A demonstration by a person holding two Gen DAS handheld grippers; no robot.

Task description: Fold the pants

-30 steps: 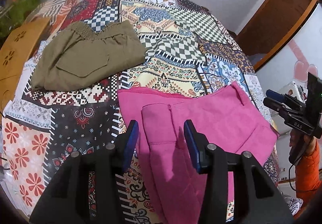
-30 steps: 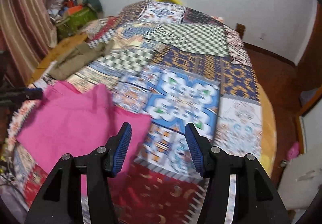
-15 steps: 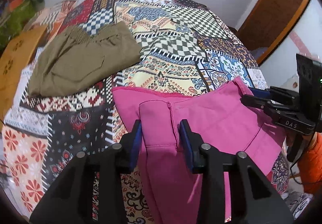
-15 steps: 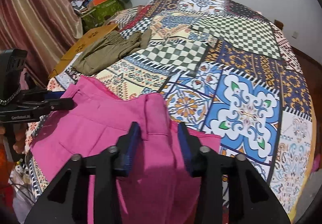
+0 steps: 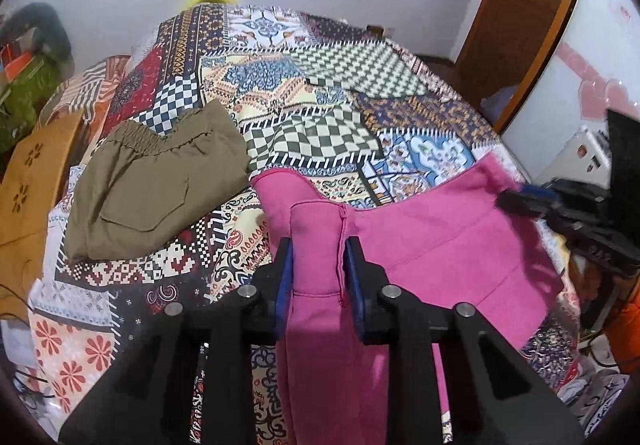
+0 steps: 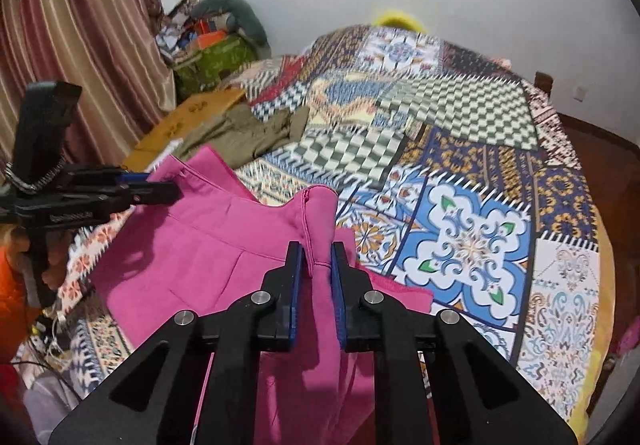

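Progress: early in the fold, by my reading. Olive pants (image 5: 156, 181) lie already folded on the left of the patchwork bedspread (image 5: 340, 85), apart from the work. Pink pants (image 5: 432, 241) are the piece in hand; they lie near the front edge of the bed with both upper corners raised and the lower part hanging over the edge towards the cameras. No crease has been laid in them that I can see, so the fold proper is left to do, and the smoothing after it.

Left gripper (image 5: 318, 265): fingers closed in on a raised flap of pink cloth with a seam running down it. Cloth fills the gap between the blue pads; I take it as gripped. In the right wrist view the same gripper (image 6: 160, 191) shows at the left with its tips on the pink corner.

Right gripper (image 6: 317, 269): fingers pinched tight on another raised corner of the pink pants (image 6: 224, 245), seam visible just above the pads. In the left wrist view it (image 5: 516, 201) sits at the right corner of the cloth.

Change against one second ago: both grippers then stood wide open, the left over flat pink cloth, the right over bare bedspread beside it. Half a second ago both had narrowed around cloth. Now both are shut on it, the corners are lifted off the bed, and the pink cloth is stretched between the two. Olive pants unchanged.

Next step, as a judgement: carry both corners together to lay one half over the other.
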